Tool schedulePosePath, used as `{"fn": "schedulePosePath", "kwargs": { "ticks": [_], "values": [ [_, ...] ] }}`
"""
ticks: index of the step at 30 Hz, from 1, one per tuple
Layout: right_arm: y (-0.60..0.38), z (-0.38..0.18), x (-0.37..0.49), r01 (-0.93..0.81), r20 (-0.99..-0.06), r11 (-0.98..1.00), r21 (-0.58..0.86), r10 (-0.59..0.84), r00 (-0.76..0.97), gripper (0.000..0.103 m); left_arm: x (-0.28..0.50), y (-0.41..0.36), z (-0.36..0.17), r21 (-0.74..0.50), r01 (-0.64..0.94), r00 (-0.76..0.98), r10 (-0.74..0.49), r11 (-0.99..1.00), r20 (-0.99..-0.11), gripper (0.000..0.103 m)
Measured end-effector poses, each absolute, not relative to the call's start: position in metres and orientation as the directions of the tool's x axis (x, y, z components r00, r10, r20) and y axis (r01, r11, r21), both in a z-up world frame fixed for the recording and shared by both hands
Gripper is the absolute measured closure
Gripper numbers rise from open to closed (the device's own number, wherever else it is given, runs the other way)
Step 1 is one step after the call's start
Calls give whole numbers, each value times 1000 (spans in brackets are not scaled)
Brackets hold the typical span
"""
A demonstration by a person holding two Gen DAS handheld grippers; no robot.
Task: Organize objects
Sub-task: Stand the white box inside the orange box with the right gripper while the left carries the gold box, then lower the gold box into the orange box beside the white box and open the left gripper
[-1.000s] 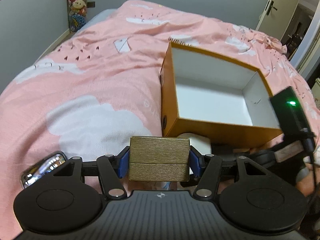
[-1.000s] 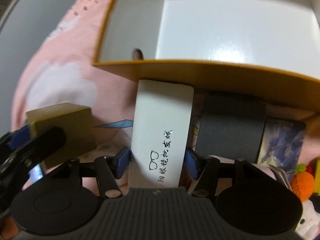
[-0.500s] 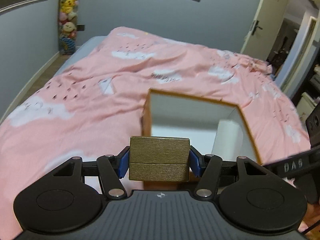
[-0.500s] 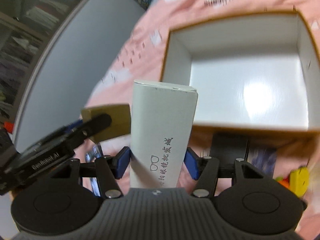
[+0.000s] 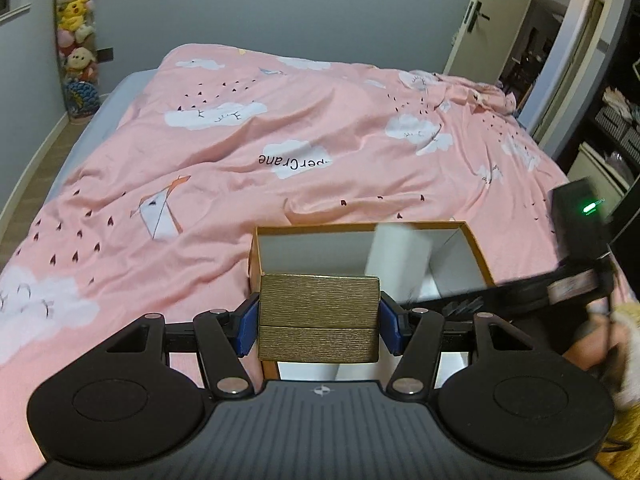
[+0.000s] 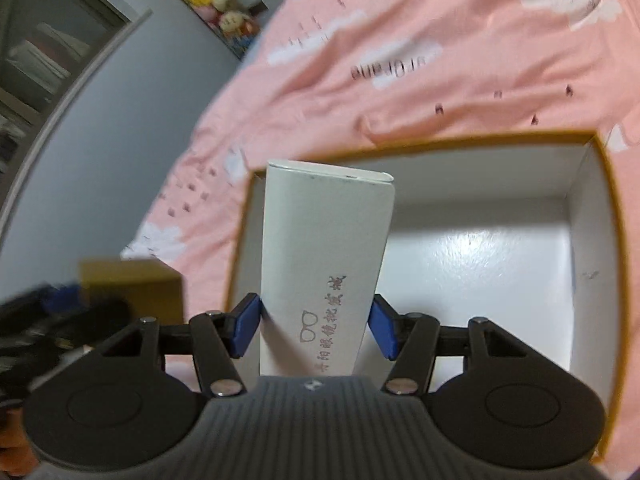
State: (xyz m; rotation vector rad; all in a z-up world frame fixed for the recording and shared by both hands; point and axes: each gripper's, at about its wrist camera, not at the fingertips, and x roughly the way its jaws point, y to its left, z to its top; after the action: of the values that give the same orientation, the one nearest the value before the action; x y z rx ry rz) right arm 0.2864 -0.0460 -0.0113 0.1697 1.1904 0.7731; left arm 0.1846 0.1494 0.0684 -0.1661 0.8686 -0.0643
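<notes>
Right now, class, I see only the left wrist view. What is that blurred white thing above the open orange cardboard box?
Observer: A tall white cardboard carton, clamped between the right gripper's blue fingers.
Operator: Any markings on it?
Observer: A small spectacles outline and a line of printed characters, near the held end.
Operator: Anything inside the orange box?
Observer: The glossy white floor that shows is bare, but the carton hides part of it.

The left claw gripped a gold box over the open carton on the pink bed; a white box hung blurred beside it.
</notes>
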Motion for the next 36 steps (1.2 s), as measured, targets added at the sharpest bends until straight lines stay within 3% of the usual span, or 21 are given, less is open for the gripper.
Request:
{"fn": "schedulePosePath", "kwargs": {
  "ticks": [12, 27, 30, 32, 36],
  "values": [
    [13, -100, 301, -462, -841, 740, 489, 540, -25, 42, 221, 158, 52, -147, 25, 604, -132, 989, -786, 35],
    [30, -127, 311, -435, -823, 709, 555, 544, -163, 38, 246, 156, 39, -144, 46, 562, -144, 989, -815, 35],
    [25, -125, 311, -444, -816, 696, 564, 550, -175, 42, 250, 153, 39, -144, 49, 561, -146, 988, -815, 35],
    [22, -124, 311, -446, -817, 696, 563, 549, -175, 50, 253, 150, 37, -144, 56, 553, -150, 988, -819, 35],
    [20, -126, 312, -458, -815, 687, 565, 552, -177, 51, 260, 145, 32, -140, 63, 539, -152, 988, -829, 35]
  ]
}}
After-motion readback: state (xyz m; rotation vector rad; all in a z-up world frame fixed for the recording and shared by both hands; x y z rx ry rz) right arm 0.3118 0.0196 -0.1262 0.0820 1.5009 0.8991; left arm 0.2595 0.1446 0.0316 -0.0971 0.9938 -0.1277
